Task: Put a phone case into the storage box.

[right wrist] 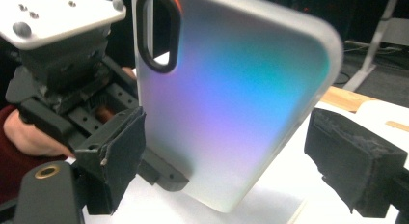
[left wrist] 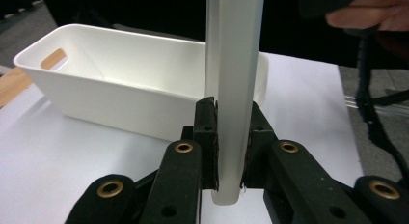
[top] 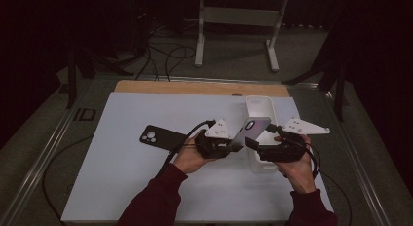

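Dim room, white table (top: 146, 187), left fingers (left wrist: 231, 151) pinching phone case (left wrist: 234, 89)

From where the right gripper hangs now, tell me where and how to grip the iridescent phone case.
Grip the iridescent phone case across its width at the free upper half, coming from the right, fingers on the two long edges. The left gripper already clamps its lower end by the flat faces, and the right gripper stands open around it, so the upper edges are free.

Black case (top: 163, 137) lies flat on white surface (top: 126, 177), left of white bin (top: 259, 107); metal stand (top: 236, 16) behind.
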`<state>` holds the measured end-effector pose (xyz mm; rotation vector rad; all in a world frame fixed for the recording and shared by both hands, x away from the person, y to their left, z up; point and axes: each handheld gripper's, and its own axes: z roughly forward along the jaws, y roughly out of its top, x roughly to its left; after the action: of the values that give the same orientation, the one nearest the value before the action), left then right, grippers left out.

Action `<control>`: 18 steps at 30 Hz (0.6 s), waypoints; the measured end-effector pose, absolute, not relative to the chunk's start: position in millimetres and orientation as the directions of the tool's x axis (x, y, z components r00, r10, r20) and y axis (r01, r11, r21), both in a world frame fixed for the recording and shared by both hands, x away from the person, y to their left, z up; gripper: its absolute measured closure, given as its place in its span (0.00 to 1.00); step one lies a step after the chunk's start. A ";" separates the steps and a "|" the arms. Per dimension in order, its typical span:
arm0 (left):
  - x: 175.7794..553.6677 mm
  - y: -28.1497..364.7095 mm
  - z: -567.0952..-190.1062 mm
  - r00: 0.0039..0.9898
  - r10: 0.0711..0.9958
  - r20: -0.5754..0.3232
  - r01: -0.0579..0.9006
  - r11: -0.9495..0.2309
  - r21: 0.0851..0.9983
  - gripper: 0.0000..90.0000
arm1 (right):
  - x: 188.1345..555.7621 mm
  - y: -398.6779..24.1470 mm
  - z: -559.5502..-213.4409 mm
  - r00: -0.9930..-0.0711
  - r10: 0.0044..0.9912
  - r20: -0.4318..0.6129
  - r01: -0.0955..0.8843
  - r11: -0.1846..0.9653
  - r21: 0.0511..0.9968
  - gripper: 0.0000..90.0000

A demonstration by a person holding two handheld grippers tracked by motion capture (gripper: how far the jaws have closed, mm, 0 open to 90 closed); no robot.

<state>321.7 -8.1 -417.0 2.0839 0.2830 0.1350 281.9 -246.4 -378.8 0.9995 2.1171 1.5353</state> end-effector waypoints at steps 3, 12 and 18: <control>321.5 -8.9 -417.9 0.961 0.277 -0.008 0.148 -0.487 0.861 0.90 | 281.3 -246.9 -377.3 -0.679 0.722 0.134 0.342 0.150 0.928 0.16; 320.1 -10.5 -419.3 0.950 0.312 0.001 0.158 -0.483 0.861 0.90 | 281.0 -244.4 -375.1 -0.633 0.758 0.155 0.346 0.098 0.933 0.16; 319.6 -12.9 -421.3 0.943 0.332 -0.007 0.172 -0.467 0.867 0.90 | 281.1 -236.6 -369.6 -0.614 0.773 0.162 0.334 0.068 0.940 0.16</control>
<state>319.6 -12.9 -421.3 2.0673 0.3581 0.1972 281.1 -236.6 -369.6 1.1005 1.9717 1.5628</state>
